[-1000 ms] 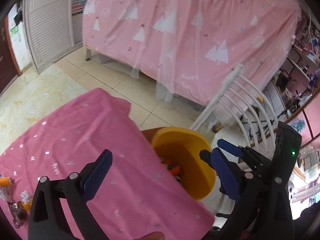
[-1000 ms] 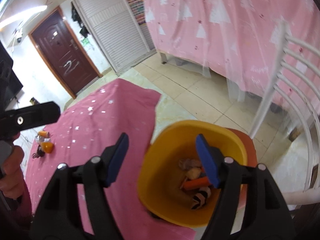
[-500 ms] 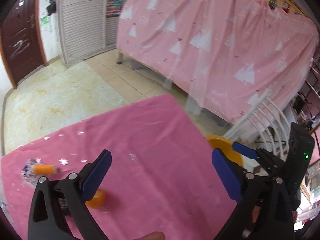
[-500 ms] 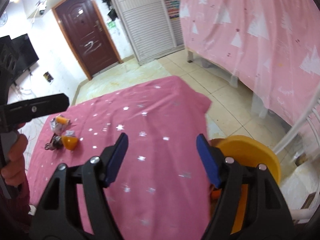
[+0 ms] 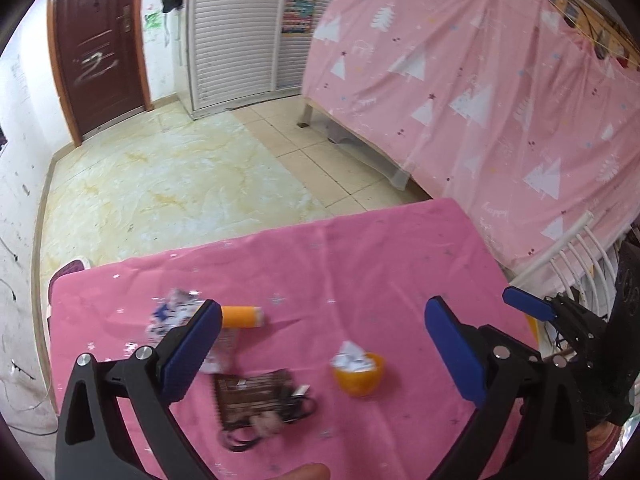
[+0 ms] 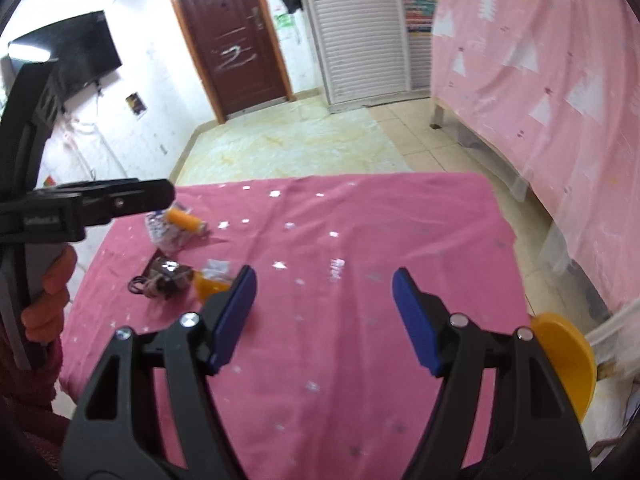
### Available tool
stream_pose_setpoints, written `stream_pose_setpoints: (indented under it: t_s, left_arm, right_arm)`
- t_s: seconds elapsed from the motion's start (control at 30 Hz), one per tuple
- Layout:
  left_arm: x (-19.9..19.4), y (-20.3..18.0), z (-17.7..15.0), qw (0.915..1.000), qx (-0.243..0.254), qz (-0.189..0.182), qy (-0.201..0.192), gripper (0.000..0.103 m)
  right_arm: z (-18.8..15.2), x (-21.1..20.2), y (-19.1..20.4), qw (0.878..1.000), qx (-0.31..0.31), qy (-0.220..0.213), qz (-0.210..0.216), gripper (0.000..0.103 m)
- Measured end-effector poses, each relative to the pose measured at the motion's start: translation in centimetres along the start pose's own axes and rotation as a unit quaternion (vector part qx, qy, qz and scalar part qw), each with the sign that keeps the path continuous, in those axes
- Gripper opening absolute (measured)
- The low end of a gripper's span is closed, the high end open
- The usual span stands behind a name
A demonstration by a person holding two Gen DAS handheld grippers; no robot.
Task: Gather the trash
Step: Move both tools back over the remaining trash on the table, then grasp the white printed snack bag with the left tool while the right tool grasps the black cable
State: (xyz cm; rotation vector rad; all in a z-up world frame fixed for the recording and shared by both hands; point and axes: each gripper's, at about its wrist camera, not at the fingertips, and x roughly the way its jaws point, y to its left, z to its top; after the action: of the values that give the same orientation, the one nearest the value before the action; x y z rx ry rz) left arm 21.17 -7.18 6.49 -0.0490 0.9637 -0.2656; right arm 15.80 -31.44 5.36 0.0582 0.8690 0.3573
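Trash lies on the pink tablecloth (image 5: 360, 264): an orange cylinder (image 5: 240, 317) beside a crumpled printed wrapper (image 5: 172, 312), a brown packet with a black cord (image 5: 256, 398), and an orange peel cup stuffed with white paper (image 5: 358, 372). My left gripper (image 5: 324, 344) hangs open above this pile, nothing between its blue pads. In the right wrist view the same cylinder (image 6: 184, 220), packet (image 6: 168, 276) and peel cup (image 6: 212, 284) lie to the left of my right gripper (image 6: 326, 312), which is open and empty over bare cloth. The yellow bin (image 6: 564, 360) sits off the table's right edge.
A white chair back (image 5: 568, 248) stands to the right of the table, and a pink tree-patterned sheet (image 5: 480, 80) hangs behind it. Beyond the table's far edge lie pale floor tiles (image 5: 180, 184), a brown door (image 6: 232, 36) and a white shuttered cabinet (image 6: 360, 28).
Both views have swung left from the yellow bin across the pink cloth to the trash pile. The bin has slid to the right edge. Both grippers stayed open.
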Motion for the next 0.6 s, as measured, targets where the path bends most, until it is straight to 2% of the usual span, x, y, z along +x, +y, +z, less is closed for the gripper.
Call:
stream_pose_setpoints:
  t_s: [0.3, 0.6]
  left_arm:
    - [0.3, 5.3, -0.8, 0.9995, -0.012, 0.027, 0.007, 0.095]
    - [2.2, 9.7, -1.8, 0.9988, -0.015, 0.033, 0.033, 0.095]
  right_arm:
    - [2.2, 2.1, 3.9, 0.999, -0.043, 0.009, 0.009, 0.068]
    - [3.4, 3.9, 6.4, 0.997, -0.063, 0.023, 0.029, 0.068]
